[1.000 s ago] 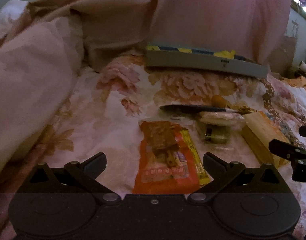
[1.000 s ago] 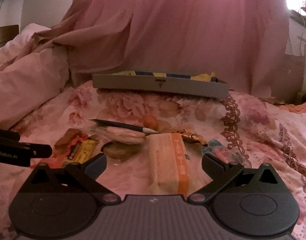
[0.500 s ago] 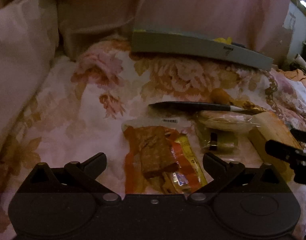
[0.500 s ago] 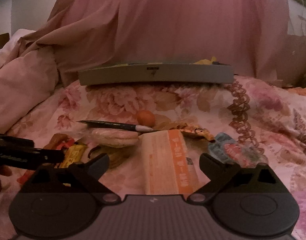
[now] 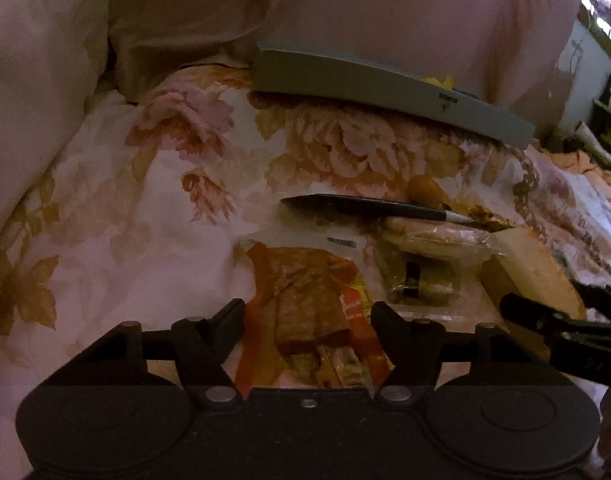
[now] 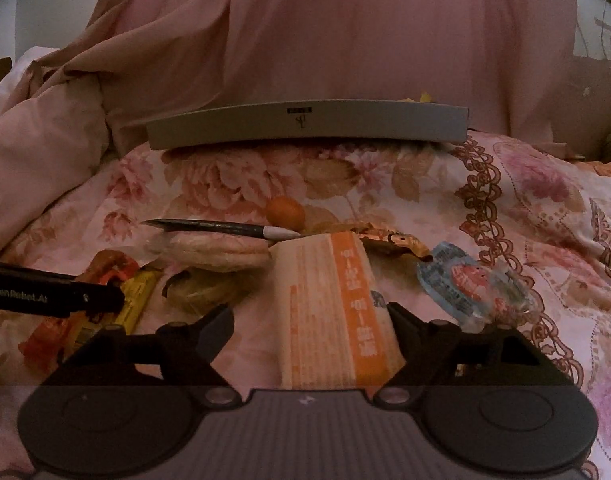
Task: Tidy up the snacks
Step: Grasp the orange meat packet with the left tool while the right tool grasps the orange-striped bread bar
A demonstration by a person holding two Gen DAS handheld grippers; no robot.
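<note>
The gray box (image 6: 305, 124) is set at the far edge of the flowered bedspread (image 6: 525, 216). The right gripper (image 6: 309, 320) is held low, jaws apart around the orange-striped packet (image 6: 329, 312). The left gripper (image 5: 307, 316) is likewise lowered, jaws apart astride the orange snack pouch (image 5: 305, 304).

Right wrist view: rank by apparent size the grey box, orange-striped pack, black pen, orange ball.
1. grey box
2. orange-striped pack, though it sits nearest the camera, so its rank is unsure
3. black pen
4. orange ball
</note>
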